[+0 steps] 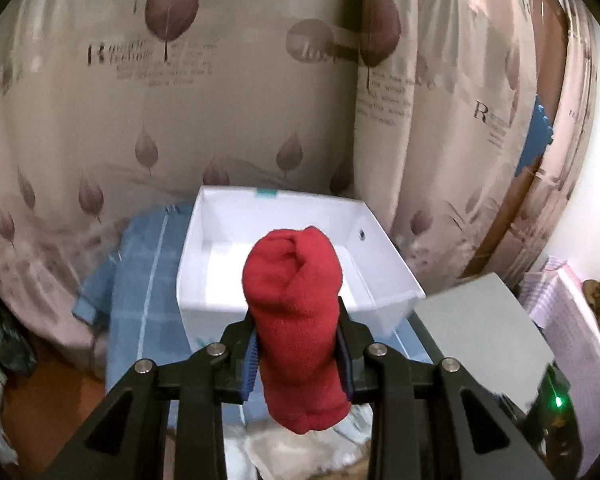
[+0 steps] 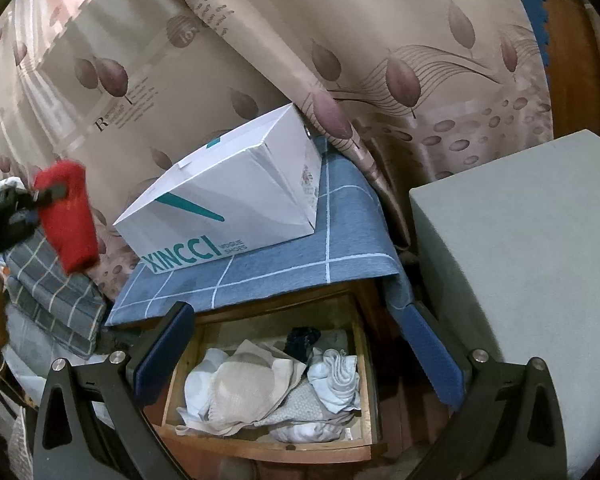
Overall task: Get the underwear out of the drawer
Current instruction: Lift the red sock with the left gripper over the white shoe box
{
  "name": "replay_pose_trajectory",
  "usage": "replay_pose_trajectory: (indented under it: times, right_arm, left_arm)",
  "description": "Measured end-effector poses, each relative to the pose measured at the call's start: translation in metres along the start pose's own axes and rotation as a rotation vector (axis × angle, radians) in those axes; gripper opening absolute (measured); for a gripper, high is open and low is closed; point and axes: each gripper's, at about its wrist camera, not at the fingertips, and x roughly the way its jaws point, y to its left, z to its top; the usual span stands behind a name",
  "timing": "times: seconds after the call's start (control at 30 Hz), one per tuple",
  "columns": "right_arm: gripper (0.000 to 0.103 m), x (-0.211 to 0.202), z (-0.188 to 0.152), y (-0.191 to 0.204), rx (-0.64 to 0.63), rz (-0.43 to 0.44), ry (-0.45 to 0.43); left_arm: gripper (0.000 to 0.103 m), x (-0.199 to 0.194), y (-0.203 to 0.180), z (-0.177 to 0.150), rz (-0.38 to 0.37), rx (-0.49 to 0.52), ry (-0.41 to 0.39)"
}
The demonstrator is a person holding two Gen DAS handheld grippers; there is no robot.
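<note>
Across the whole background of both views: beige curtain (image 2: 260,40), printed with mauve leaves and lettering, hanging in folds.

Right side of the right wrist view: grey flat-topped block (image 2: 520,260), beside the nightstand.

Centre of the same view: blue checked cloth (image 2: 292,264), draped over a wooden nightstand; one corner hangs over the front edge.

On that cloth: white shoe box (image 2: 228,204), teal "XINCCI" lettering on the side. Seen open-topped and bare inside in the left wrist view (image 1: 284,248).

Lower centre, right wrist view: wooden drawer (image 2: 366,360), pulled out, holding a heap of white, cream and grey garments (image 2: 260,392) plus one dark item at the back.

Lower corners of that view: right gripper (image 2: 304,364), jaws spread wide, nothing between them, framing the drawer.

Lower centre, left wrist view: left gripper (image 1: 298,360), jaws pinching the red knitted underwear roll (image 1: 294,300) at mid-length; roll stands up, clear of the drawer, in front of the box. Also seen at the left edge of the right wrist view (image 2: 70,216).
</note>
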Motion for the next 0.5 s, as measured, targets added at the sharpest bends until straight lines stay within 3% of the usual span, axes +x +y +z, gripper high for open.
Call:
replay_pose_trajectory:
  times: [0.27, 0.5]
  right_arm:
    - [0.103, 0.0, -0.001, 0.002, -0.007, 0.014, 0.001]
    - [0.103, -0.001, -0.002, 0.003, -0.01, 0.025, 0.001]
  left_arm:
    - [0.032, 0.048, -0.004, 0.057, 0.095, 0.078, 0.022]
    - [0.033, 0.124, 0.004, 0.074, 0.2, 0.165, 0.118]
